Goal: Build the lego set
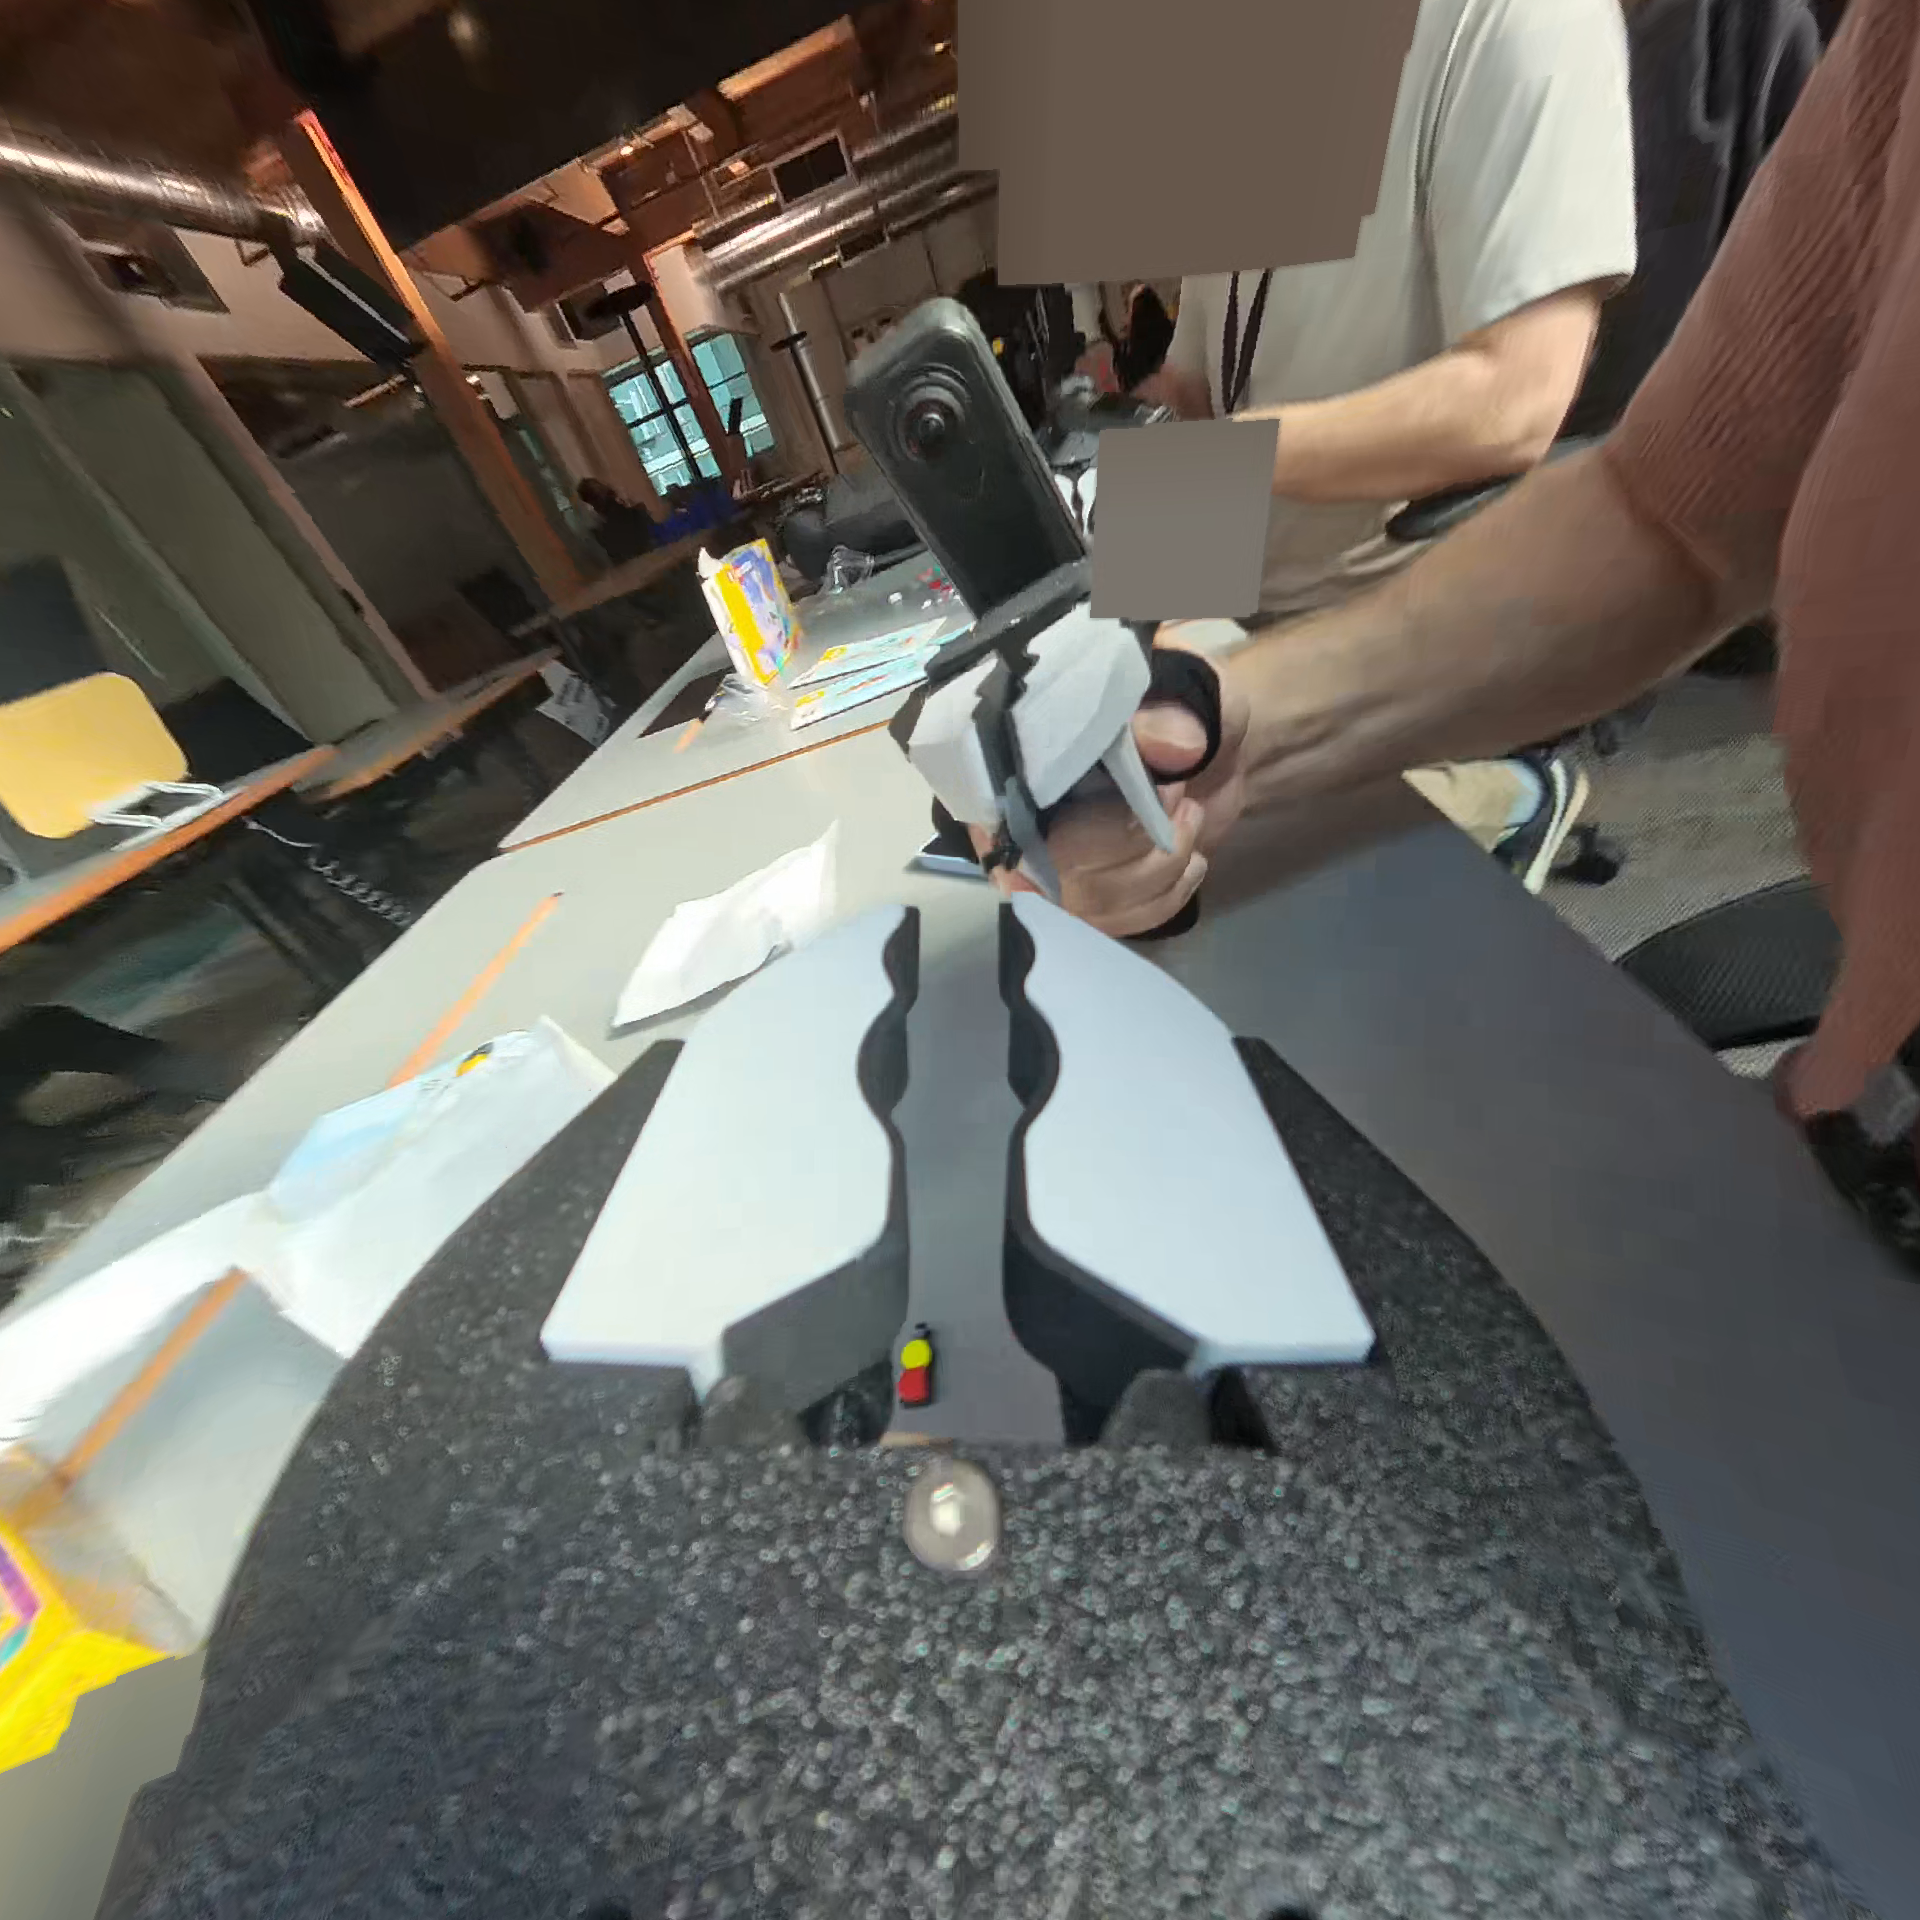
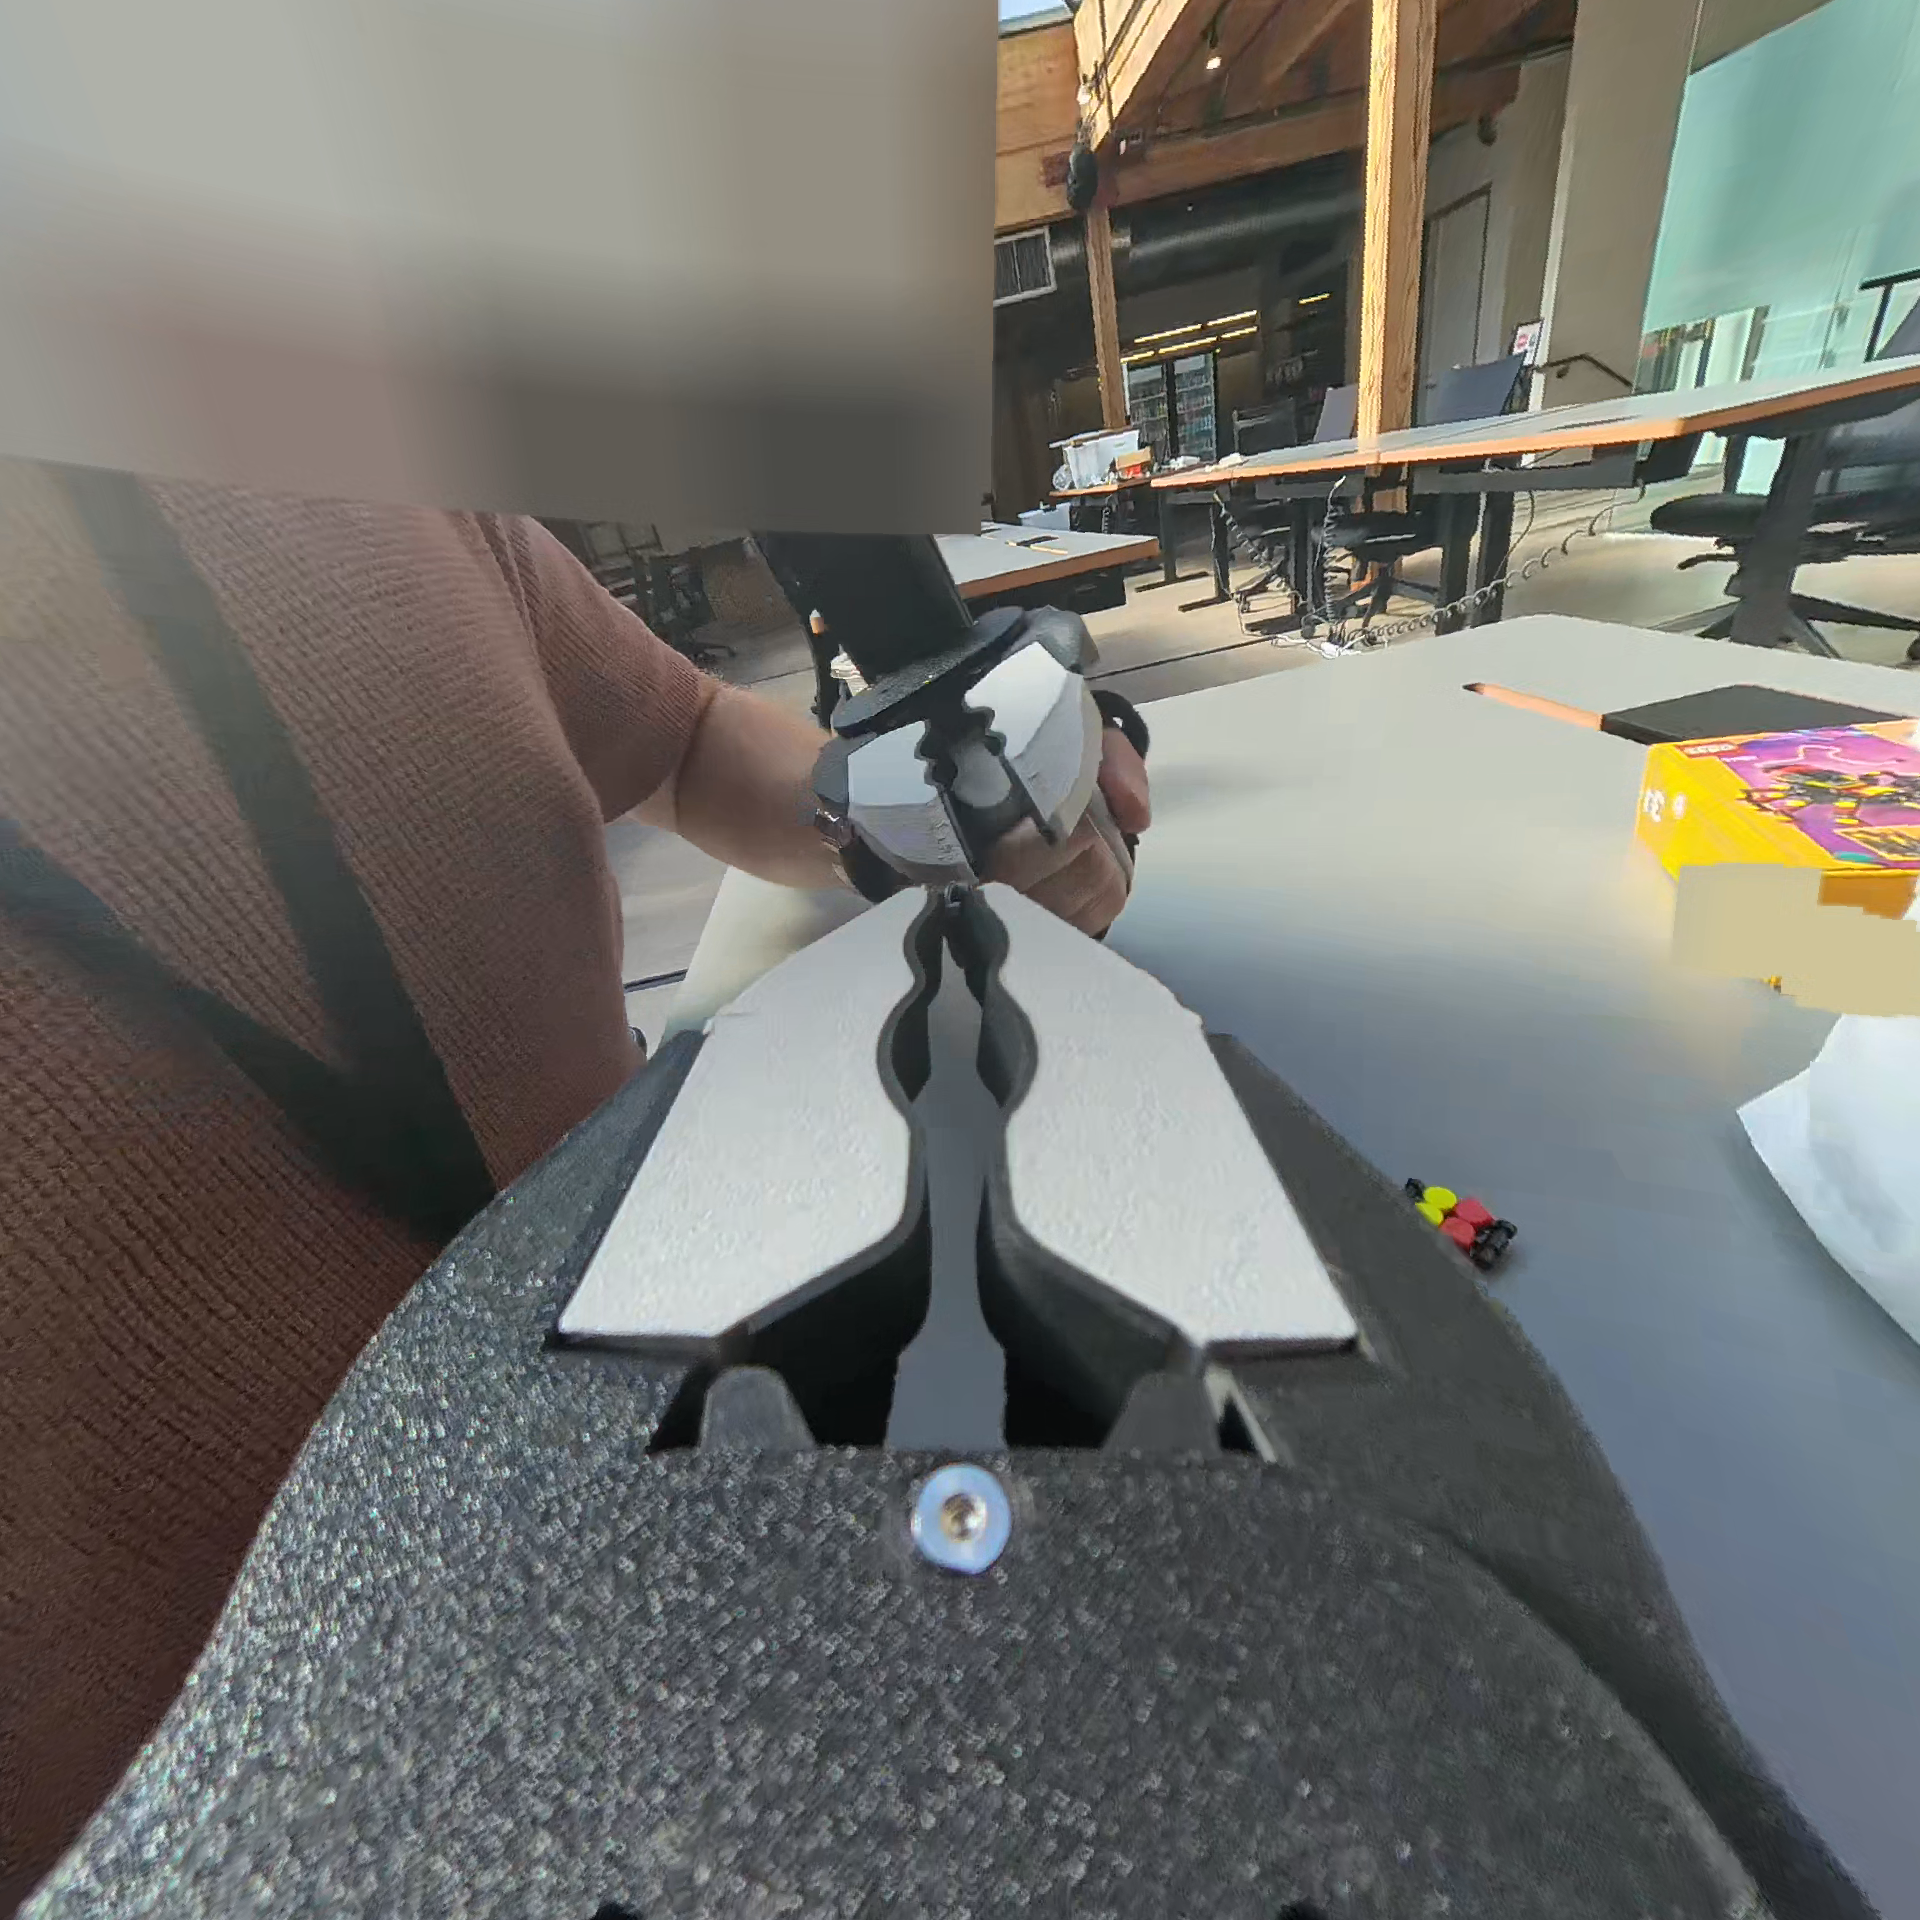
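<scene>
I am holding a small black piece in my right hand-held gripper while my left hand-held gripper is hanging released, and the small lego assembly, barely begun, is lying on the desk near the yellow box.

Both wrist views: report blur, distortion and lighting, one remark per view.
Left wrist view: wide-angle bending curves the grey mat edge; the yellow box and white bags at lower left are smeared, while the left gripper stays sharp. Right wrist view: daylight gives a soft sheen on the table; the small Lego assembly is slightly soft, the right gripper crisp.
</scene>
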Available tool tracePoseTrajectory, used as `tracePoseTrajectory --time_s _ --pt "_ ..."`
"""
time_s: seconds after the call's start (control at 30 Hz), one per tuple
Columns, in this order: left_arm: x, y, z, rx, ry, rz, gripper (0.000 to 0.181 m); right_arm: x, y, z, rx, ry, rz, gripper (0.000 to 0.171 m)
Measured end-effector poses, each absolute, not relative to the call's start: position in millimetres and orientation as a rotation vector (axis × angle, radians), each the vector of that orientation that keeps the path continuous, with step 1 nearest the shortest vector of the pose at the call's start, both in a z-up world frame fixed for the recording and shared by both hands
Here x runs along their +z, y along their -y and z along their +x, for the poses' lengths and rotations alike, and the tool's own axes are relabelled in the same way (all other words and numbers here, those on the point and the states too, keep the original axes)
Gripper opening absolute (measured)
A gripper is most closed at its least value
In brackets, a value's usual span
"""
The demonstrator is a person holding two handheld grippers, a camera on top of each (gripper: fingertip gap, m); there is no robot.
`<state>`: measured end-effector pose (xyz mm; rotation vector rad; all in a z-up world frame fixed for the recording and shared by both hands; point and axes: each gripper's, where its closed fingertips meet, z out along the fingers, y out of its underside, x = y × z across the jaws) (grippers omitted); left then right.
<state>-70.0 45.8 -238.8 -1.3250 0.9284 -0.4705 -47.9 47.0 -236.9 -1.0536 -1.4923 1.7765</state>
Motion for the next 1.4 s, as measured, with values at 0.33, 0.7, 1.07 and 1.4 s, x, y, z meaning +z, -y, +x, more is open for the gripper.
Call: tracePoseTrajectory --time_s 0.33,0.7,1.07,1.4 --pt "-246.5 -38.6 -47.1 -0.613 -1.038 -1.340 0.005 -235.9 -32.5 -50.0 1.805 1.574 -1.011 0.004" --pt "-260.4 -39.1 -48.8 -0.732 -1.014 -1.507 0.004 -252.4 -33.0 -55.4 1.371 1.782 -0.992 0.004" --pt "-258.1 -43.0 -57.6 -0.995 -0.813 -1.553 0.004 -269.4 -26.9 -51.1 0.945 1.974 -0.722 0.004" --pt "-249.9 -189.1 -143.1 -0.318 -1.036 -1.820 0.006 -232.2 -205.2 -99.2 0.890 1.608 -1.295 0.004"
